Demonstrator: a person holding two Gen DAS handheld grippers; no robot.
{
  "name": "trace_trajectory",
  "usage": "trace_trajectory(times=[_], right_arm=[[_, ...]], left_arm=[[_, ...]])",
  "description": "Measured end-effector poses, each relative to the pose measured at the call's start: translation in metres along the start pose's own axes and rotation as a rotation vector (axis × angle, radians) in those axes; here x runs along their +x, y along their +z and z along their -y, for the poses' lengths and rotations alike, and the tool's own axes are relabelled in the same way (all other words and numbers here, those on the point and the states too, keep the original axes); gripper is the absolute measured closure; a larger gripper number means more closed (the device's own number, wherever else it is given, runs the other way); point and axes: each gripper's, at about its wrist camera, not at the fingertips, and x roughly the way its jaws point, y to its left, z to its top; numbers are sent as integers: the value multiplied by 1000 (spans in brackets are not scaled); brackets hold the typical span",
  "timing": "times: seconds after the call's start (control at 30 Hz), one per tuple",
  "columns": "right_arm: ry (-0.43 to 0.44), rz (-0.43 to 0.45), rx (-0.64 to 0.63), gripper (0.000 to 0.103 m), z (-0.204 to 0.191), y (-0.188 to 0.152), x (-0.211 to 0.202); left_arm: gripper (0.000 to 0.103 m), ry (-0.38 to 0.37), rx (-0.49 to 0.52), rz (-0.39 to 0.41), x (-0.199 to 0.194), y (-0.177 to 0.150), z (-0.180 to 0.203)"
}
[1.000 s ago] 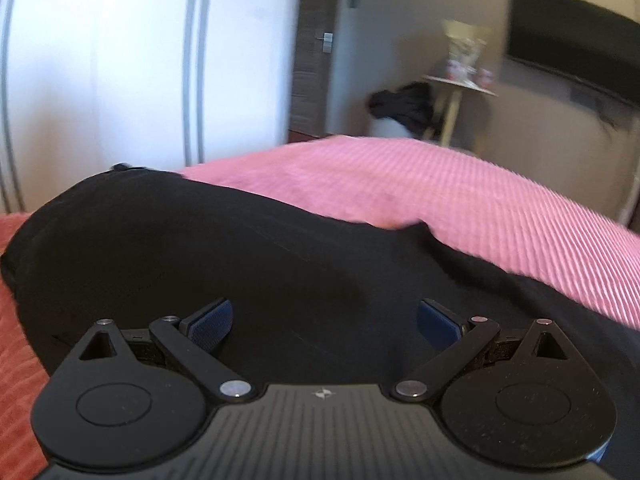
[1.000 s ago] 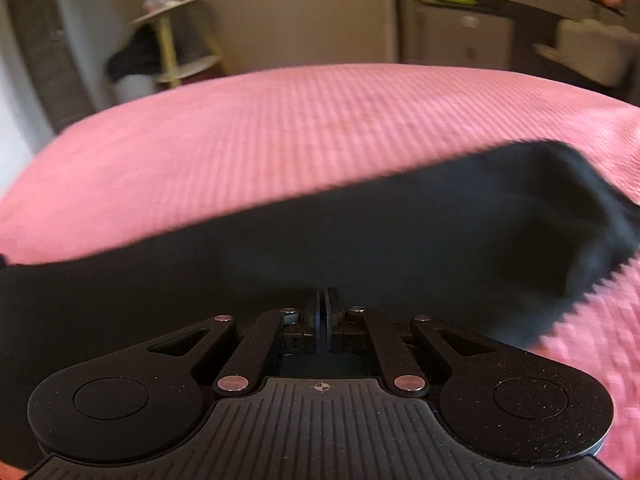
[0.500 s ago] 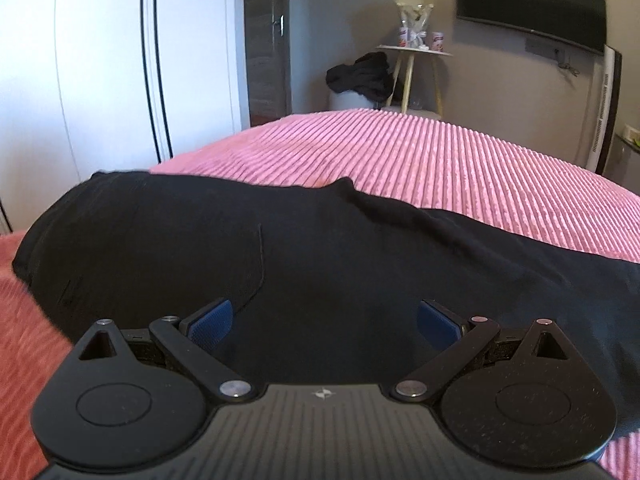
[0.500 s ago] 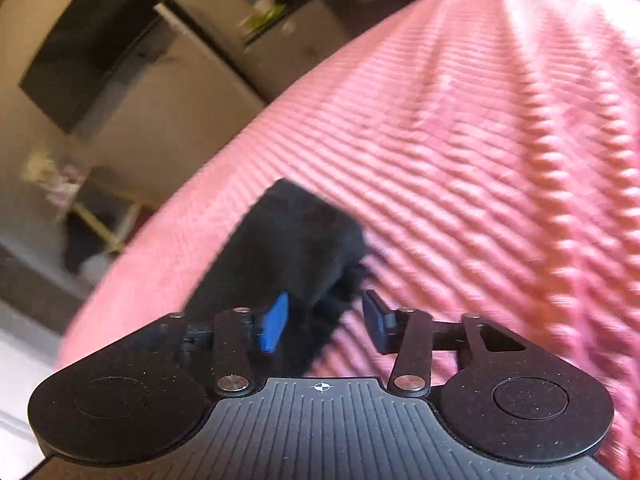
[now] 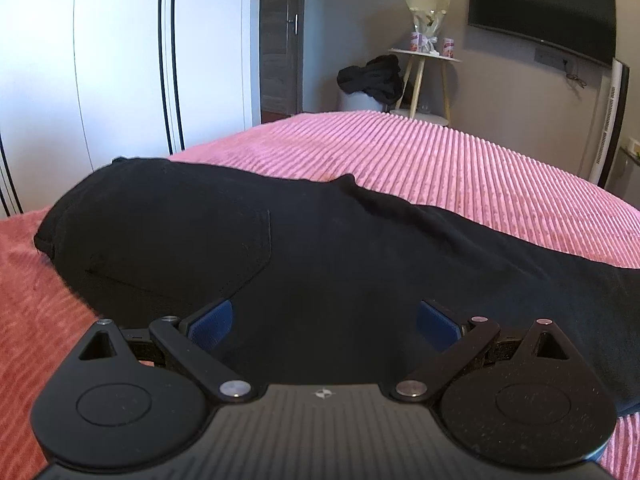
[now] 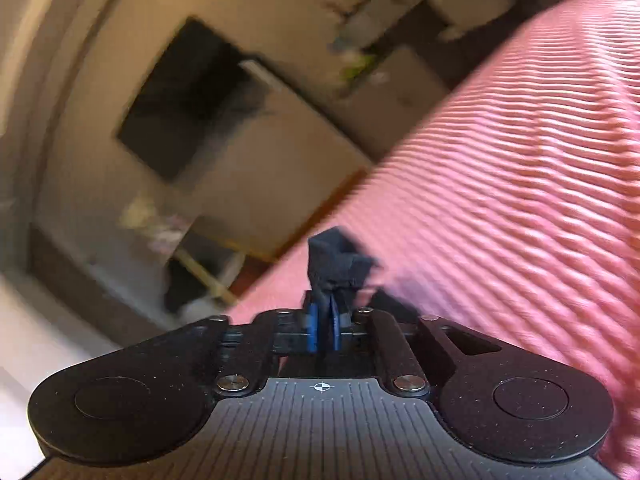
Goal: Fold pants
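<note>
Black pants (image 5: 280, 248) lie flat across the pink ribbed bedspread (image 5: 460, 168), waist end at the left with a back pocket showing. My left gripper (image 5: 324, 320) is open just above the pants, its blue pads wide apart. My right gripper (image 6: 325, 322) is shut on a bunched bit of the black pants cloth (image 6: 336, 264), which sticks up past the pads above the pink bedspread (image 6: 520, 200). The right wrist view is tilted and blurred.
White wardrobe doors (image 5: 100, 60) stand at the left. A small round side table (image 5: 426, 56) with flowers and a pile of dark clothes (image 5: 372, 76) stand beyond the bed. A black TV (image 5: 540, 8) hangs on the wall.
My right gripper has closed on the end of the pants and lifted, swinging its view over. My left gripper stays open and has drawn back a little over the pants.
</note>
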Motion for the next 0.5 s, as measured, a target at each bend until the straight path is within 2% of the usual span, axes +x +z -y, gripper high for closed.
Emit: trace_trajectory(times=[0.03, 0.07, 0.1, 0.17, 0.3, 0.43, 0.5], right_arm=[[-71, -39, 17, 50, 9, -4, 5], [-113, -82, 48, 51, 21, -10, 10], [-119, -113, 77, 51, 31, -16, 12], [-104, -155, 145, 51, 47, -27, 15], [-54, -133, 188, 50, 53, -33, 19], [-26, -153, 213, 50, 51, -31, 35], [-10, -145, 254, 56, 54, -34, 41]], left_arm=[[4, -2, 3, 2, -1, 0, 0], [4, -2, 10, 5, -1, -1, 1], [4, -1, 19, 9, -2, -1, 1], [4, 1, 20, 14, -2, -2, 0], [4, -8, -8, -24, 3, -3, -3], [4, -33, -4, -40, 4, -4, 0], [4, -28, 12, -57, 9, -5, 3]])
